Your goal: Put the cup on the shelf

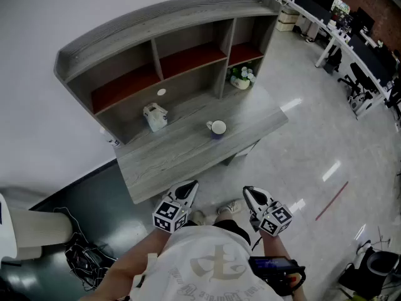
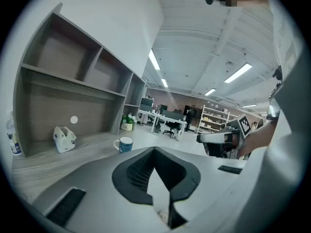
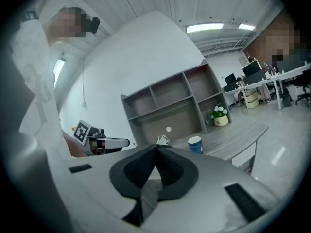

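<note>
A white cup (image 1: 217, 128) with a blue band stands upright on the grey desk top (image 1: 182, 152), in front of the shelf unit (image 1: 188, 56) with its red boards. The left gripper view has the cup (image 2: 125, 144) beyond the jaws, and so does the right gripper view (image 3: 195, 144). My left gripper (image 1: 190, 186) and right gripper (image 1: 249, 192) are held close to my body, short of the desk's front edge and well apart from the cup. Each pair of jaws meets at the tip with nothing between them.
A small white pouch (image 1: 155, 116) sits at the back of the desk, left of the cup. A potted plant (image 1: 241, 76) stands in the lower right compartment. A bottle (image 2: 13, 140) stands at the desk's left end. Office desks and chairs (image 1: 357, 61) fill the far right.
</note>
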A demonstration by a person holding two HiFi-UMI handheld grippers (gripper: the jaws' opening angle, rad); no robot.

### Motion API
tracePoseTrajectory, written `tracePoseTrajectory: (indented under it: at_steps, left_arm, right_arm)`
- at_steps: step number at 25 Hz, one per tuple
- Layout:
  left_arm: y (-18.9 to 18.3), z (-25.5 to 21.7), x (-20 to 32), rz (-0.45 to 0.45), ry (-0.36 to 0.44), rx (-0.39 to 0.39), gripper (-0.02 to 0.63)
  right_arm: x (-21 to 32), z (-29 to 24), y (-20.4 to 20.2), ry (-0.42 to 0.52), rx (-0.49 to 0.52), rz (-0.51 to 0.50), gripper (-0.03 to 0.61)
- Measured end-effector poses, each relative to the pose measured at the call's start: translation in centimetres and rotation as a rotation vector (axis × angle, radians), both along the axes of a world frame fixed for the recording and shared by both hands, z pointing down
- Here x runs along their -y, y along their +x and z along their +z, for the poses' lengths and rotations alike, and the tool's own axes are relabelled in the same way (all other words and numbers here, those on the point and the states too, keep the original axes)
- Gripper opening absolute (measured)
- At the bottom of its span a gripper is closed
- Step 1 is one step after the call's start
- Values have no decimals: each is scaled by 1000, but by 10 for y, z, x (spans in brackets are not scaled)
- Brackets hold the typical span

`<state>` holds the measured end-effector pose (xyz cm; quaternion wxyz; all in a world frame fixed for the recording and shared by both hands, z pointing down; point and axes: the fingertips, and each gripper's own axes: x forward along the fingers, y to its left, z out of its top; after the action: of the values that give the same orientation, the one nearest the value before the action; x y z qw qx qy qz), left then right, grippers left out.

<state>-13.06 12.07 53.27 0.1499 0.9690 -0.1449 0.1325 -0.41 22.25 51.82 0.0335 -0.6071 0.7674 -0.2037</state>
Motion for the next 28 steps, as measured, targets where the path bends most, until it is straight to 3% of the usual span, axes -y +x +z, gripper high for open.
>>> tracePoseTrajectory:
  at_steps: [28]
  left_arm:
    - [-1,3,-1,5,-21,0,2]
  right_arm:
    - [5,-8,2,18,-4,47,3]
